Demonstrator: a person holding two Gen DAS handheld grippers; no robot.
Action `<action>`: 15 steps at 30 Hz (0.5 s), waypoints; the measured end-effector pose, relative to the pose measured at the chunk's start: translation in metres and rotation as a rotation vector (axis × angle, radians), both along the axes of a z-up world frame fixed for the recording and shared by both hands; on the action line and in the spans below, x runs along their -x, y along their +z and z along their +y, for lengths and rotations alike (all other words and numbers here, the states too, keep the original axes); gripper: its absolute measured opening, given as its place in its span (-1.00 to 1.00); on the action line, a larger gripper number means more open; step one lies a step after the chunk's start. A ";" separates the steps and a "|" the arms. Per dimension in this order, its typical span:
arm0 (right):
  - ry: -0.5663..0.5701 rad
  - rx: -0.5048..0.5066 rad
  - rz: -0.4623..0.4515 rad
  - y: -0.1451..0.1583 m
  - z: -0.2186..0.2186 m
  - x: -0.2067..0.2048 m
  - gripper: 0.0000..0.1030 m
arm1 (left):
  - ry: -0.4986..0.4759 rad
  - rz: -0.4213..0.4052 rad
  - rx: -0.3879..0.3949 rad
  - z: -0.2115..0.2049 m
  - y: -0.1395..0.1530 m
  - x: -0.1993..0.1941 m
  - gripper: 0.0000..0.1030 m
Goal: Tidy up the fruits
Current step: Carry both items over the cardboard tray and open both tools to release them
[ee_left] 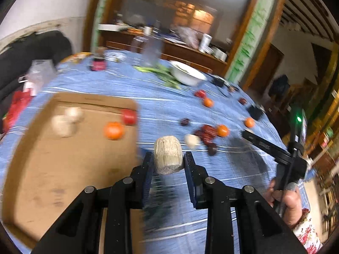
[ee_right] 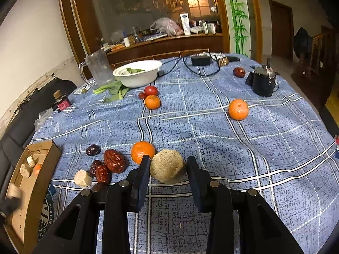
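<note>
Carrying a pale cylindrical chunk (ee_left: 168,154) pinched in the left claw (ee_left: 168,158) beside the cardboard box (ee_left: 63,160), while the right claw (ee_right: 167,166) grips a tan round piece (ee_right: 166,165) just above the worktop (ee_right: 264,148). Either rounded piece could squirt from the narrow pads, and the blurred left view suggests a quick swing that might miss the box

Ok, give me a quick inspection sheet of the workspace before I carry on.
Surface: table under a blue plaid cloth.
Job's things: cardboard box holds an orange, a tomato and beige pieces; oranges, red dates and a tomato lie loose.
Clutter: white bowl with greens, clear jug, black canister.
Grippers: left gripper shut on a beige cylinder; right gripper shut on a beige ball.
Cables: black cord loops near the far edge.
Surroundings: cluttered wooden counter behind.
</note>
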State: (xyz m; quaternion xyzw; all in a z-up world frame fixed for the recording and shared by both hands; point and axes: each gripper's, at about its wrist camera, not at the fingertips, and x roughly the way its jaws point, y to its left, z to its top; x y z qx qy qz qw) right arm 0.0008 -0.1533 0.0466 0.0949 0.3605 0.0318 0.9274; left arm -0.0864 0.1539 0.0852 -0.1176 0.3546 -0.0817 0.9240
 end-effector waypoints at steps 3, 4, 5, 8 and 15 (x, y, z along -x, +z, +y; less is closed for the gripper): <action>0.032 -0.085 0.016 0.009 0.015 0.012 -0.27 | 0.085 -0.008 -0.019 0.041 0.002 0.016 -0.45; 0.048 -0.103 0.016 0.013 0.022 0.016 -0.27 | 0.114 -0.010 -0.023 0.054 0.001 0.020 -0.45; 0.081 -0.124 0.014 0.018 0.033 0.020 -0.27 | 0.140 -0.008 -0.023 0.066 -0.001 0.023 -0.45; 0.196 -0.110 -0.007 0.040 0.081 0.031 -0.26 | 0.205 0.012 0.003 0.099 -0.009 0.029 -0.45; 0.446 -0.050 0.062 0.036 0.198 0.034 -0.26 | 0.237 0.083 0.007 0.135 -0.024 0.010 -0.45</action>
